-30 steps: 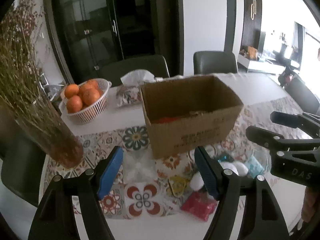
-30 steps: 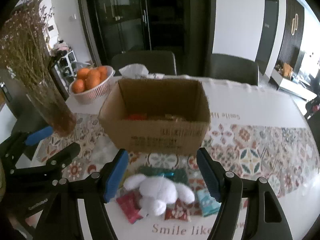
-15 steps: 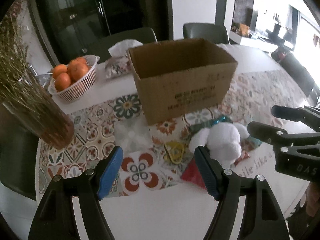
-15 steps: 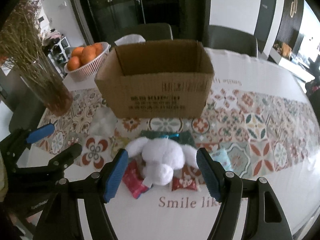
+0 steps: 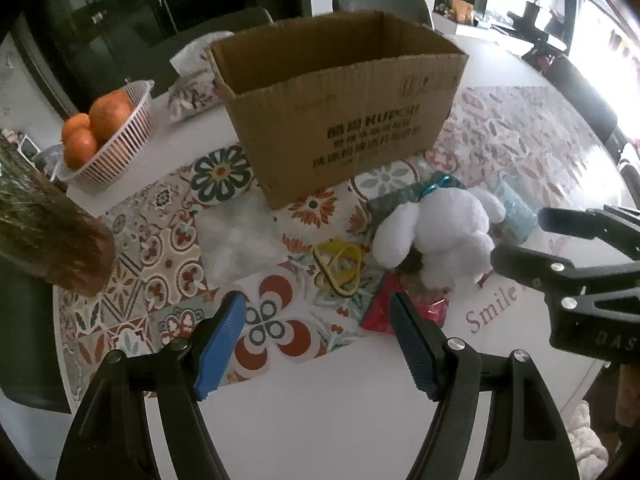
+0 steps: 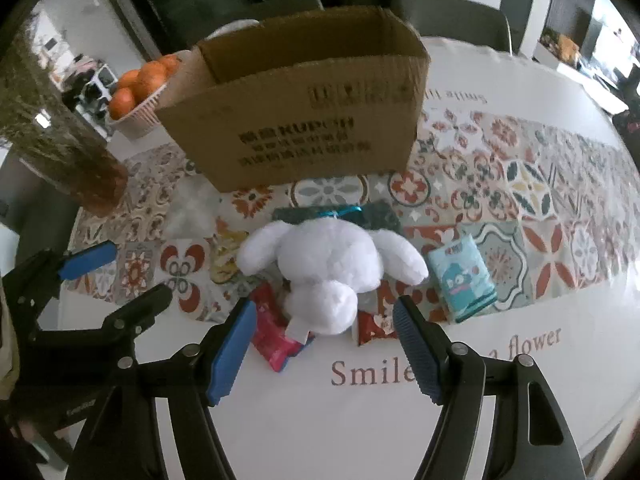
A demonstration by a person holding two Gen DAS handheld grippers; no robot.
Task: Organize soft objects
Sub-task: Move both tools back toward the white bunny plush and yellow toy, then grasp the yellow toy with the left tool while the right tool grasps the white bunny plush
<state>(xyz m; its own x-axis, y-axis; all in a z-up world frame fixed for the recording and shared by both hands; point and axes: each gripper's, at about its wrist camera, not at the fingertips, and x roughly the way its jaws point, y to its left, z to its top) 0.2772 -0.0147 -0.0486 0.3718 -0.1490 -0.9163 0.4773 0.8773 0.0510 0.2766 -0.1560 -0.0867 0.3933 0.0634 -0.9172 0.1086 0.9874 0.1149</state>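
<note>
On the far left we have a vase [image 6: 68, 160] of dried stems and a basket [image 5: 116, 136] of oranges, neither of which is ours to move. Next comes a clear packet [image 5: 236, 240] lying flat on the patterned runner [image 6: 540, 200], then a yellow packet [image 5: 338, 266] just beside the plush [image 6: 332, 264].

Our left gripper [image 5: 318, 344] hangs over bare table near the front edge, its blue pads [image 5: 220, 346] wide apart with nothing between them. The box [image 6: 304, 120] stands open behind the pile, and we cannot see into it from here.

The plush is the main piece: white, long-eared, lying face down on top of a dark green bag [image 6: 378, 216] with a teal ribbon, a red packet [image 6: 272, 332] and a second red pouch [image 6: 372, 326]. We judge it light, squashy and not slippery, so it should give under the pads rather than slide. The rounded body near the front looks the best hold; an ear would let it dangle and swing.

Our right gripper [image 6: 324, 350] is poised just in front of that body, jaws open and empty, wide enough to straddle it. The packets below are thin, likely crinkly and flat to the table, so harder to pinch.

Furthest right lies a blue tissue pack [image 6: 462, 276], apart from the plush's ear.
</note>
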